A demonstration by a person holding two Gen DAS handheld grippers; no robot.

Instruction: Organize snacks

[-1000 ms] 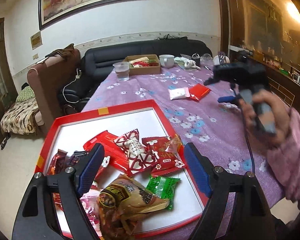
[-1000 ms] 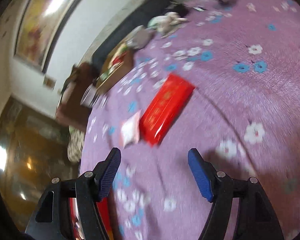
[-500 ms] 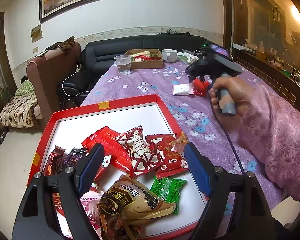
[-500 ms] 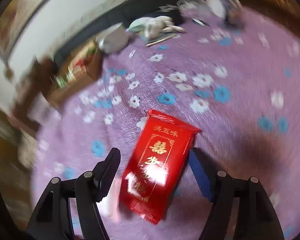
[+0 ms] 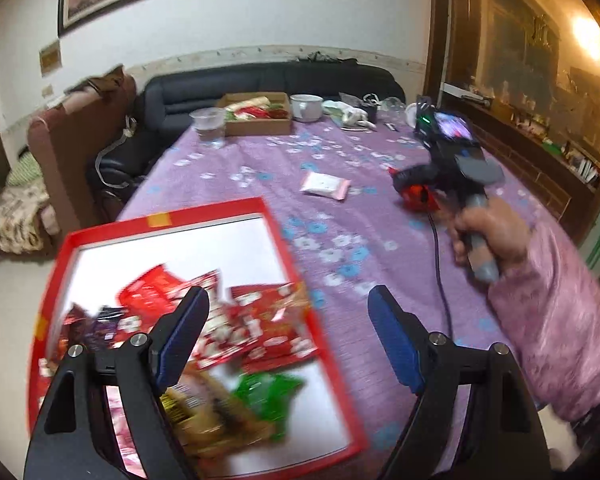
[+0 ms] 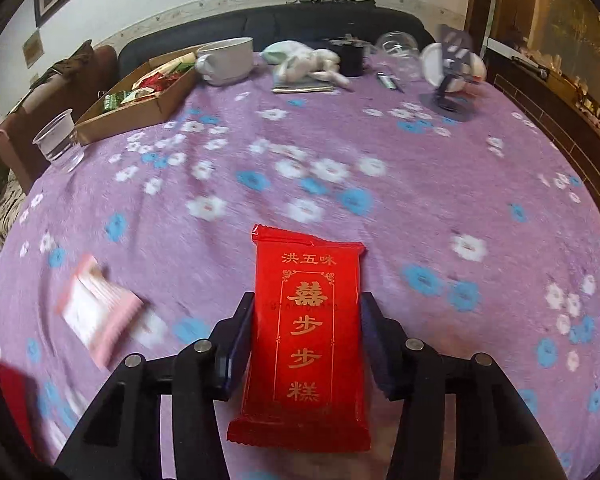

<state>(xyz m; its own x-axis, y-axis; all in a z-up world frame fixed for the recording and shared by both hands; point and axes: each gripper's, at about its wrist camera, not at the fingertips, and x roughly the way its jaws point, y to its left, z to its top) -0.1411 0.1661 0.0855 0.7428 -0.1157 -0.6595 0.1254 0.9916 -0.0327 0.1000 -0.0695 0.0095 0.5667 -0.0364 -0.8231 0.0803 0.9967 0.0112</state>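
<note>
A red snack packet with gold characters (image 6: 306, 320) sits between the fingers of my right gripper (image 6: 306, 332), which is shut on its two long sides just over the purple flowered tablecloth. In the left wrist view the same packet (image 5: 418, 198) shows under the right gripper (image 5: 420, 184). A pink-and-white packet (image 6: 96, 314) lies to its left, also in the left wrist view (image 5: 326, 186). My left gripper (image 5: 288, 340) is open and empty above the right edge of a red tray (image 5: 284, 248) that holds several snack packets (image 5: 260, 328).
At the far end stand a cardboard box of snacks (image 6: 140, 100), a clear plastic cup (image 6: 58, 144), a white mug (image 6: 228, 60), a bundle of cloth (image 6: 308, 66) and small clutter. A black sofa (image 5: 268, 80) lies beyond. A cable (image 5: 440, 280) trails from the right gripper.
My right gripper has come down over the red packet and closed on it. My left gripper has swung right, so the tray now sits lower left.
</note>
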